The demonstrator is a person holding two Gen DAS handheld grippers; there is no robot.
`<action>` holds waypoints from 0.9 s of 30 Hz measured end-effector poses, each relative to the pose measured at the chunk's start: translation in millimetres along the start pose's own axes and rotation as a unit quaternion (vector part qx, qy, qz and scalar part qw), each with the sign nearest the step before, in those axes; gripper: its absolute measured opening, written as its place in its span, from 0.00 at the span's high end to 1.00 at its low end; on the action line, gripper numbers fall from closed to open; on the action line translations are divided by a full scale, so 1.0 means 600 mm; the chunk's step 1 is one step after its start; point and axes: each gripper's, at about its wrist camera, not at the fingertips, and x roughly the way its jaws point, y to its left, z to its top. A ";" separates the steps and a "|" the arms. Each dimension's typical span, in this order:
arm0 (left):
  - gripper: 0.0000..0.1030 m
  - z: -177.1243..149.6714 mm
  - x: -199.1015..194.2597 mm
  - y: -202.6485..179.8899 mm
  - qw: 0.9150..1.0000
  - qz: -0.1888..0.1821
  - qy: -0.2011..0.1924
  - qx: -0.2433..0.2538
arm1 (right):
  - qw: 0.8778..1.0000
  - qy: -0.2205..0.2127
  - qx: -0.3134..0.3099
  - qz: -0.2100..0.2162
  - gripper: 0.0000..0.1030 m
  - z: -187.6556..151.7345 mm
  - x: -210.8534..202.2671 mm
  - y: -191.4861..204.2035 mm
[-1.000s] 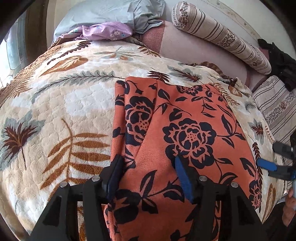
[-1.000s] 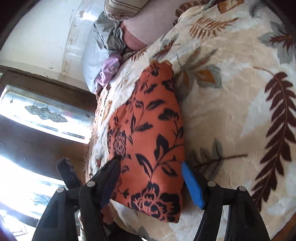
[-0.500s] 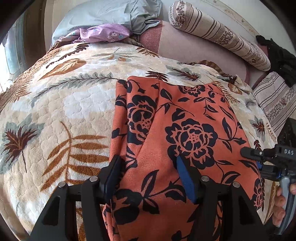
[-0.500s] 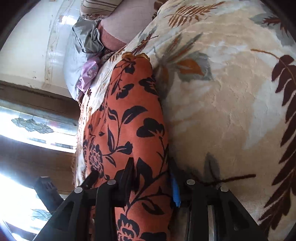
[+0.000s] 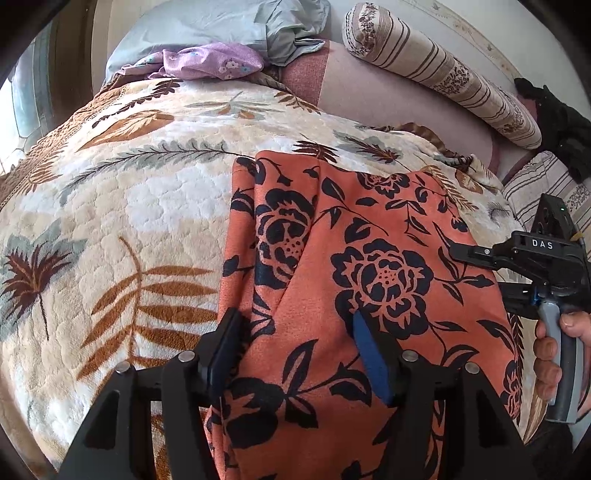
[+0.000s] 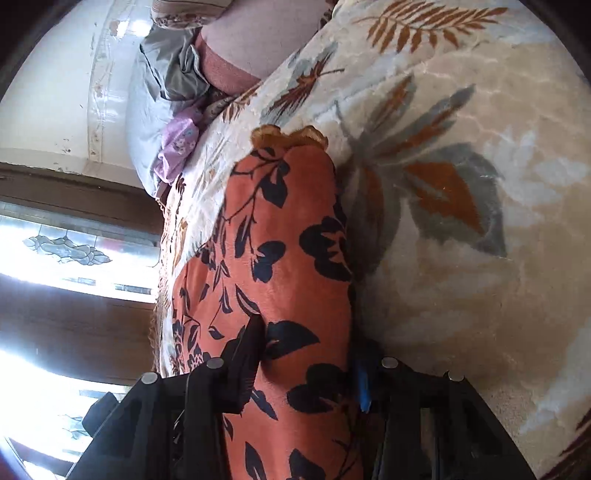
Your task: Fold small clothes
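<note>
An orange garment with black flowers (image 5: 354,280) lies flat on the leaf-patterned blanket (image 5: 140,229), with a folded layer along its left side. My left gripper (image 5: 295,347) is open over the garment's near left part, fingers wide apart on either side of the cloth. My right gripper (image 6: 306,365) is shut on the garment's right edge (image 6: 295,258), with cloth pinched between its fingers. It also shows in the left wrist view (image 5: 524,266), held by a hand at the garment's right side.
A grey-blue pillow (image 5: 207,26), a purple floral cloth (image 5: 207,61) and a striped bolster (image 5: 443,70) lie at the bed's head. A dark garment (image 5: 561,122) lies far right. A window (image 6: 55,258) is on the left.
My right gripper has moved in onto the garment's right edge and closed on it. My left gripper has stayed open over the near left part.
</note>
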 end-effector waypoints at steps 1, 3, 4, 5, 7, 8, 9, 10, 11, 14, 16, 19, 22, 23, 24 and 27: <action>0.37 0.001 0.001 0.001 1.000 -0.001 0.000 -0.001 | 1.000 -0.015 -0.004 -0.007 0.66 -0.007 -0.008 0.002; 0.37 0.002 0.004 0.000 1.000 -0.002 0.001 0.000 | 1.000 -0.017 0.008 -0.021 0.66 -0.012 -0.001 -0.017; 0.37 0.002 0.005 -0.002 1.000 0.000 0.001 0.003 | 0.999 -0.017 0.025 -0.015 0.65 -0.012 0.004 -0.030; 0.36 0.002 0.006 -0.003 1.000 0.003 0.001 0.006 | 0.999 -0.018 0.038 -0.004 0.62 -0.010 0.004 -0.036; 0.36 0.001 0.005 0.000 1.000 0.000 0.000 0.004 | 0.999 -0.022 0.032 -0.017 0.52 -0.013 -0.008 -0.021; 0.36 0.001 0.004 0.002 1.000 -0.003 0.001 0.000 | 0.999 -0.024 0.016 -0.036 0.47 -0.016 -0.018 -0.008; 0.37 0.002 0.004 0.005 1.000 -0.007 0.003 -0.004 | 0.998 -0.030 -0.002 -0.051 0.41 -0.021 -0.031 0.005; 0.37 0.004 0.004 0.005 1.000 -0.008 0.003 -0.007 | 0.998 -0.038 -0.019 -0.055 0.41 -0.027 -0.046 0.020; 0.37 0.003 0.004 0.004 1.000 -0.007 0.003 -0.007 | 0.997 -0.048 -0.035 -0.059 0.41 -0.034 -0.062 0.035; 0.36 0.001 0.004 0.000 1.000 -0.001 0.001 -0.001 | 0.993 -0.071 -0.079 -0.048 0.41 -0.061 -0.106 0.084; 0.36 0.000 0.003 0.000 1.000 -0.002 -0.001 -0.002 | 0.994 -0.056 -0.095 -0.008 0.37 -0.079 -0.110 0.111; 0.36 -0.002 0.001 -0.002 1.000 -0.001 -0.006 -0.001 | 0.996 0.001 -0.083 0.028 0.30 -0.101 -0.063 0.102; 0.37 -0.008 -0.009 -0.005 1.000 -0.002 -0.016 -0.001 | 0.998 -0.002 -0.017 0.053 0.30 -0.114 -0.048 0.051; 0.37 -0.011 -0.020 -0.005 1.000 -0.005 -0.020 -0.003 | 0.998 -0.010 -0.007 0.056 0.31 -0.116 -0.062 0.056; 0.37 -0.016 -0.036 -0.004 1.000 -0.009 -0.024 -0.005 | 0.998 -0.014 -0.015 0.052 0.30 -0.120 -0.074 0.067; 0.37 -0.037 -0.091 0.007 0.998 -0.042 -0.039 -0.032 | 0.996 -0.016 -0.066 0.064 0.26 -0.138 -0.096 0.093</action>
